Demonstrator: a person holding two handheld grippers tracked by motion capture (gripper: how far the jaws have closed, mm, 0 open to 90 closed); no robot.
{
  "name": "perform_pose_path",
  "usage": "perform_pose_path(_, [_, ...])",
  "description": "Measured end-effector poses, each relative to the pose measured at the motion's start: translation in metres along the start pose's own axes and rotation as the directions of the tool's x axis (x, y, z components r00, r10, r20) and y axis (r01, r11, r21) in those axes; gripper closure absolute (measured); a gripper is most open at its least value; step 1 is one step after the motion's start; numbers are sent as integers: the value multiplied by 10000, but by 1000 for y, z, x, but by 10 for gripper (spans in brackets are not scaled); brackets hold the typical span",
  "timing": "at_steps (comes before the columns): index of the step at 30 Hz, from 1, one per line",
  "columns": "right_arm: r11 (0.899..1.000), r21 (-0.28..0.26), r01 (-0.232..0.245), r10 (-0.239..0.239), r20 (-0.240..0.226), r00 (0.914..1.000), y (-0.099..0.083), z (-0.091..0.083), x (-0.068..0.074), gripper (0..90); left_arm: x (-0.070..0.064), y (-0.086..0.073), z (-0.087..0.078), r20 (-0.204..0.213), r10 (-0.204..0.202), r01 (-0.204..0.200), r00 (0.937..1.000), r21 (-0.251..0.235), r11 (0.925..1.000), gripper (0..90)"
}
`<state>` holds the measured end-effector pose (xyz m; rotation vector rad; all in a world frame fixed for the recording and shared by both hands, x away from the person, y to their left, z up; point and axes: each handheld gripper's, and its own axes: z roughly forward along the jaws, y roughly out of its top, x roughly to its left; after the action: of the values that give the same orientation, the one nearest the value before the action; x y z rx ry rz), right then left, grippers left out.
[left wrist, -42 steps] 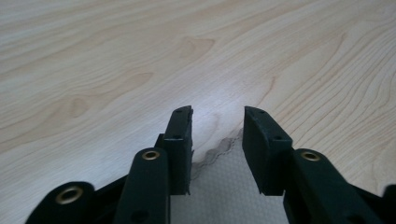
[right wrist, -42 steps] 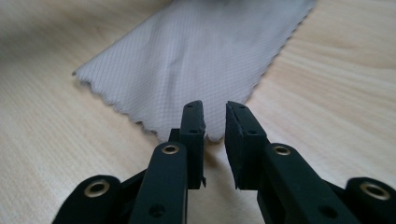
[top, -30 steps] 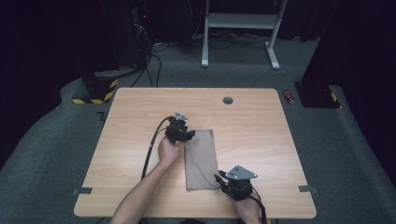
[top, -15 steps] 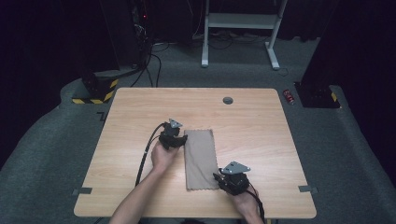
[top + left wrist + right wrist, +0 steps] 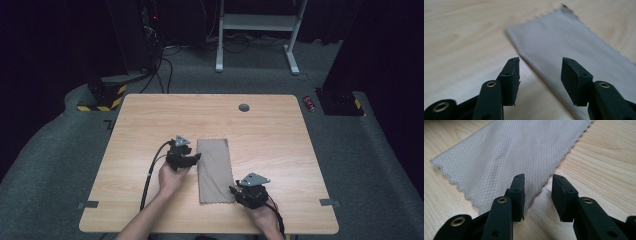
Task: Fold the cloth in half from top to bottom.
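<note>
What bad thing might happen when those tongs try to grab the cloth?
1. The cloth lies flat on the table, so the open left tongs may slide over its edge and pinch nothing.
2. The open right tongs straddle only the thin near corner; a small bite could slip out when lifted.
3. If only one side grips, the cloth may drag and bunch up.

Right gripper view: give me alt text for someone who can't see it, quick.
The right gripper hovers low with its two black jaws open, straddling the near corner of a flat grey-beige cloth with a diamond weave and scalloped edges. The cloth lies on a light wooden table and stretches away to the upper edge of the picture.
</note>
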<state>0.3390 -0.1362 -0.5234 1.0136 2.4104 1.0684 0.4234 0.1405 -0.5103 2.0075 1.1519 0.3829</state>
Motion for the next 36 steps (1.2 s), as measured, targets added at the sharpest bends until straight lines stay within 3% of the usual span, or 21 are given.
perform_pose_path(3, [10000, 5, 48, -48, -42, 10000, 0, 0, -1, 629, -11, -15, -1, 169, 54, -58, 9998, 211, 9998, 481])
perform_pose_path(10, [10000, -2, 92, -92, 7, 10000, 0, 0, -1, 608, -21, -23, -4, -579, 948, -937, 9938, 213, 9954, 469])
perform_pose_path(13, [10000, 27, 4, -5, 79, 10000, 0, 0, -1, 579, -19, -28, -4, -593, 893, -901, 9942, -114, 9959, 430])
perform_pose_path(21, [10000, 29, -13, 13, 38, 10000, 0, 0, -2, 566, -19, -29, -5, -870, 637, -646, 9942, -86, 9979, 369])
perform_pose_path(26, [10000, 33, -20, 20, -1, 10000, 0, 0, -3, 555, -22, -38, -16, -705, 524, -536, 9961, -151, 9985, 393])
perform_pose_path(32, [9999, -2, -169, 168, -218, 9996, 0, 0, -6, 553, -41, -46, -31, -106, 517, -519, 9986, -213, 9984, 393])
perform_pose_path(34, [9999, 24, -111, 111, -171, 9998, -1, -1, -5, 552, -54, -47, -36, 107, 826, -823, 9965, -223, 9964, 393])
perform_pose_path(36, [10000, 19, -8, 9, -138, 9999, -1, -1, -5, 553, -58, -48, -37, 124, 948, -946, 9954, -184, 9953, 392])
